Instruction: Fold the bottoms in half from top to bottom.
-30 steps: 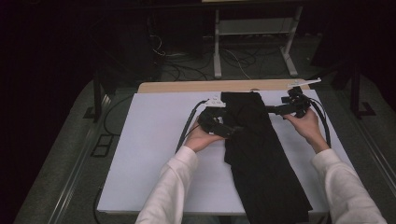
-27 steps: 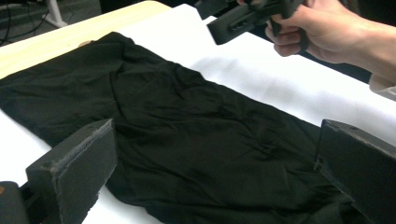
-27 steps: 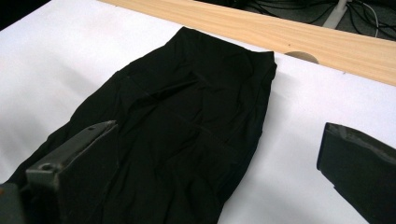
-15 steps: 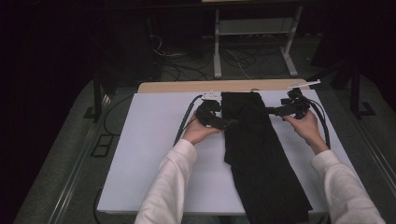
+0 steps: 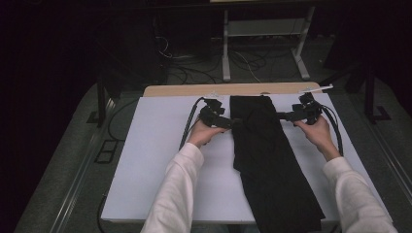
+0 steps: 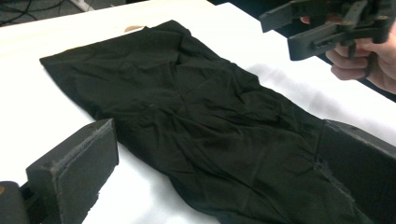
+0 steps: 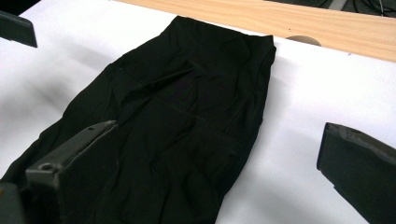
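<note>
From the high view, a black garment (image 5: 269, 160) lies lengthwise on the white desk (image 5: 155, 160), its far end near the wooden strip (image 5: 194, 90) at the back edge and its near end running off toward the person's side; the left claw (image 5: 235, 123) sits at the garment's left edge, tips right at the cloth, held by the left hand (image 5: 204, 133); the right claw (image 5: 281, 116) sits at the right edge, held by the right hand (image 5: 318, 133); the two face each other across the upper part of the fabric; white sleeves (image 5: 177, 194) come in from below.

Over to the left gripper view: the jaws stand wide apart, released; the black garment (image 6: 196, 126) stretches between and beyond them, crumpled, flat on the desk (image 6: 42, 107); the right-hand jaw rests over the cloth's edge, the other jaw over bare desk just beside it; the right claw (image 6: 275, 35) hovers across the fabric at the far side, its jaws parted too.

Now the right gripper view: jaws wide, nothing clamped; the black garment (image 7: 187, 116) lies beneath the left-hand jaw and runs away toward the wooden strip (image 7: 289, 23); the other jaw hangs over white desk (image 7: 299, 140), apart from the cloth.
</note>
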`<act>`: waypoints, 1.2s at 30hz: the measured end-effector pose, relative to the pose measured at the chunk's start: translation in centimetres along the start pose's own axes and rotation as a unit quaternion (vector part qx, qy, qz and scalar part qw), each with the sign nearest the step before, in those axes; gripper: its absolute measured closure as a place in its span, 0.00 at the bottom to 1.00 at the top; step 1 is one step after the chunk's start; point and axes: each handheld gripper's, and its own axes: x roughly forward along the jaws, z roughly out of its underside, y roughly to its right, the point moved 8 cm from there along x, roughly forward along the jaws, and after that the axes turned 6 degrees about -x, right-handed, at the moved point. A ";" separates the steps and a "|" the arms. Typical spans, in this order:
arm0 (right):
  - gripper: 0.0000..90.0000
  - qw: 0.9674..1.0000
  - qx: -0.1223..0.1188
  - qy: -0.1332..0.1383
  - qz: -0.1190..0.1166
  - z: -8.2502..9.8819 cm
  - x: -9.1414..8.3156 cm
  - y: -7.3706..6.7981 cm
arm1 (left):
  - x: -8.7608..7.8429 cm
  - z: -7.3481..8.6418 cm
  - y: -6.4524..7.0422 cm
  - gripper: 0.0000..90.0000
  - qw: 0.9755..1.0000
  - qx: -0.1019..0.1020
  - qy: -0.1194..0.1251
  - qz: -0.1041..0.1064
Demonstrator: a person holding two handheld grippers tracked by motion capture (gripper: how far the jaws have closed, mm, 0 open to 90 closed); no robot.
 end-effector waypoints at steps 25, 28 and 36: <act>0.10 0.998 0.041 -0.041 -0.024 -0.3 1.6 1.0 | 3.1 1.2 -3.5 0.09 0.995 -0.086 -0.051 -0.026; 0.15 0.997 0.049 -0.044 -0.036 -0.1 1.8 1.0 | 3.3 1.3 -3.6 0.15 0.994 -0.093 -0.048 -0.024; 0.23 0.995 0.061 -0.058 -0.047 0.6 2.6 1.0 | 3.9 1.8 -3.7 0.20 0.994 -0.092 -0.055 -0.026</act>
